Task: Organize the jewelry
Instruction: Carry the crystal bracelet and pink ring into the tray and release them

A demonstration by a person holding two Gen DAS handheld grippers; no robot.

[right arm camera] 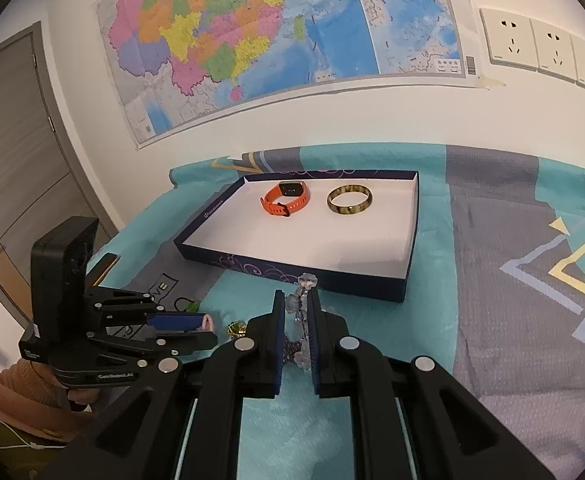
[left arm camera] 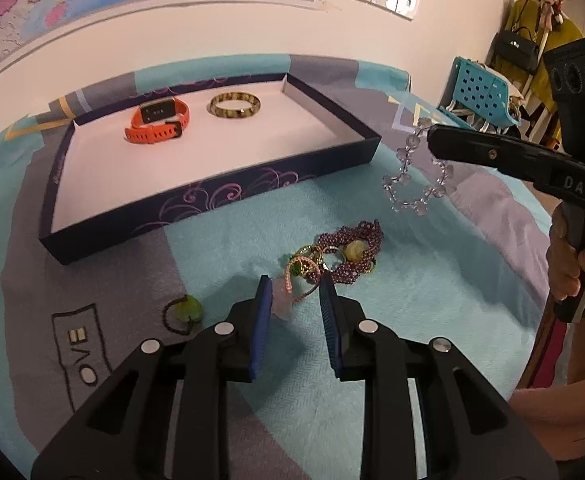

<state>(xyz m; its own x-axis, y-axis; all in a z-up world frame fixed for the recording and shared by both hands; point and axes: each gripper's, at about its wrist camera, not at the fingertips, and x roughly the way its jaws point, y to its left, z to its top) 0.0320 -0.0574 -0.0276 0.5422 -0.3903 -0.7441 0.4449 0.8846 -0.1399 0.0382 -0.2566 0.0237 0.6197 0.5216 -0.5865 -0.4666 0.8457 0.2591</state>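
A teal and grey patterned cloth (left arm camera: pixel 432 320) covered the surface, and on it sat a shallow dark blue tray (left arm camera: pixel 228 196) with a white floor, holding an orange watch (left arm camera: pixel 158 122) and a mottled yellow-brown bangle (left arm camera: pixel 235 105) side by side near its far wall. The right gripper (right arm camera: pixel 296 312) hung above the cloth beside the tray's near corner, its jaws clamped on a clear crystal bead bracelet (left arm camera: pixel 416 172) that dangled in a loop. The left gripper (left arm camera: pixel 294 292) was low over the cloth, its jaws narrowed on a pale pink stone (left arm camera: pixel 284 300). Just beyond lay a purple beaded bracelet (left arm camera: pixel 352 256), and a small green pendant (left arm camera: pixel 188 308) lay apart.
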